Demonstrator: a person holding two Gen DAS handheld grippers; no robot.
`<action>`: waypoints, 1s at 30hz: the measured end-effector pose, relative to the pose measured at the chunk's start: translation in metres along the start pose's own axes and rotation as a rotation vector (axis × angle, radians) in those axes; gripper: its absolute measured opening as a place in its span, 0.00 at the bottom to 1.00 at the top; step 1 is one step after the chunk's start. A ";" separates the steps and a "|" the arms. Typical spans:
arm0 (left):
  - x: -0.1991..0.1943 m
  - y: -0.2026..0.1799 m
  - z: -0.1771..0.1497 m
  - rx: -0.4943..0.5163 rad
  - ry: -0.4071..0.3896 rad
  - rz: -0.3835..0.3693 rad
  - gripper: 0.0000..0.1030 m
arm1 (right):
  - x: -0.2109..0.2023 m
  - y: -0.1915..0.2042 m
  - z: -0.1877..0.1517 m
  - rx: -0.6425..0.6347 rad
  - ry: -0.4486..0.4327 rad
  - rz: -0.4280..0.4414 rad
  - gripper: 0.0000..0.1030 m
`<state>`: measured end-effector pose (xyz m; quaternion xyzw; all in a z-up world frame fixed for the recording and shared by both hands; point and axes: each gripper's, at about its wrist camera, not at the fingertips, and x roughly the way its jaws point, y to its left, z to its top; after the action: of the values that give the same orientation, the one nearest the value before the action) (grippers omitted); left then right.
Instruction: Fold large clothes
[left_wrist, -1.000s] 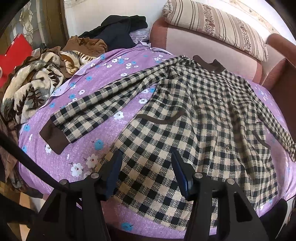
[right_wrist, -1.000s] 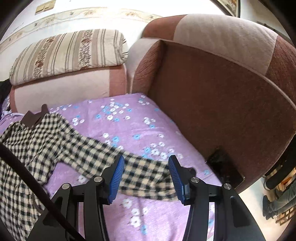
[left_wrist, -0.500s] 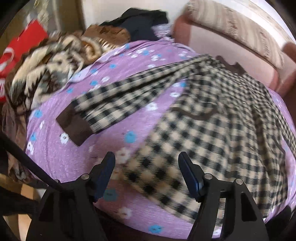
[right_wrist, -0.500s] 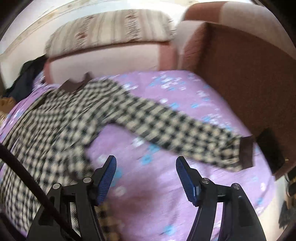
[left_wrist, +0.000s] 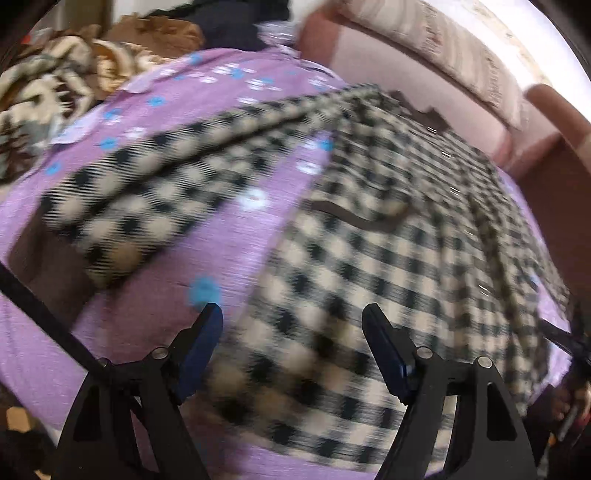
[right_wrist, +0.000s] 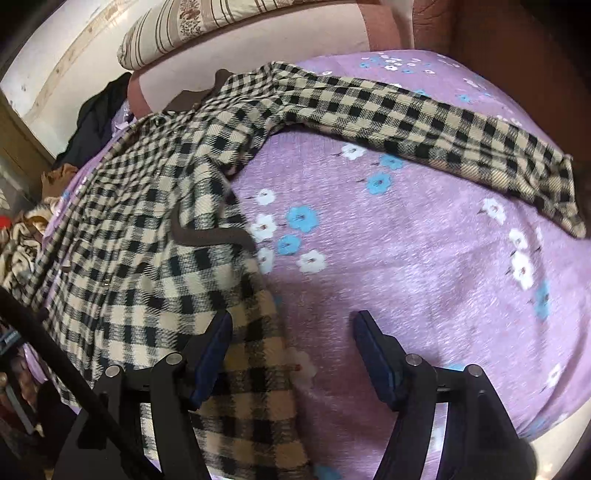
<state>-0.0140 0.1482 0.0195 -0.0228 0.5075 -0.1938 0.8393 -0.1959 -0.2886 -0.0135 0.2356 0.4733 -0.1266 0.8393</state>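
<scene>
A beige-and-black checked coat (left_wrist: 369, 258) lies spread flat, front up, on a purple flowered sheet (left_wrist: 221, 251). Its one sleeve (left_wrist: 155, 192) stretches out to the left and ends in a brown cuff (left_wrist: 48, 266). My left gripper (left_wrist: 291, 317) hovers over the coat's near left hem corner; its jaws are opening and the pads touch no cloth. In the right wrist view the coat (right_wrist: 147, 240) fills the left side and its other sleeve (right_wrist: 424, 122) runs out to the right. My right gripper (right_wrist: 293, 325) stands open over the coat's near right hem edge.
A heap of patterned and brown clothes (left_wrist: 44, 99) lies at the sheet's far left, with a dark garment (left_wrist: 229, 22) behind it. A striped cushion (right_wrist: 207, 26) sits on the pink backrest (left_wrist: 388, 62). A brown armrest (right_wrist: 517, 55) bounds the right side.
Both grippers have sunk toward the coat's near hem and their jaws have spread wider. The right view has swung from the sleeve's cuff to the hem corner.
</scene>
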 end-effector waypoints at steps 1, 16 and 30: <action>0.002 -0.007 -0.003 0.018 0.006 0.001 0.74 | 0.001 0.003 -0.003 0.003 0.002 0.014 0.71; -0.054 -0.034 -0.037 -0.006 -0.002 0.064 0.08 | -0.041 0.016 -0.030 0.017 0.011 0.115 0.07; -0.072 -0.011 -0.068 -0.014 -0.010 0.148 0.02 | -0.054 -0.010 -0.056 0.013 0.043 0.052 0.06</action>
<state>-0.1050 0.1735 0.0501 0.0082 0.5050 -0.1275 0.8536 -0.2692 -0.2693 0.0052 0.2558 0.4840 -0.1026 0.8305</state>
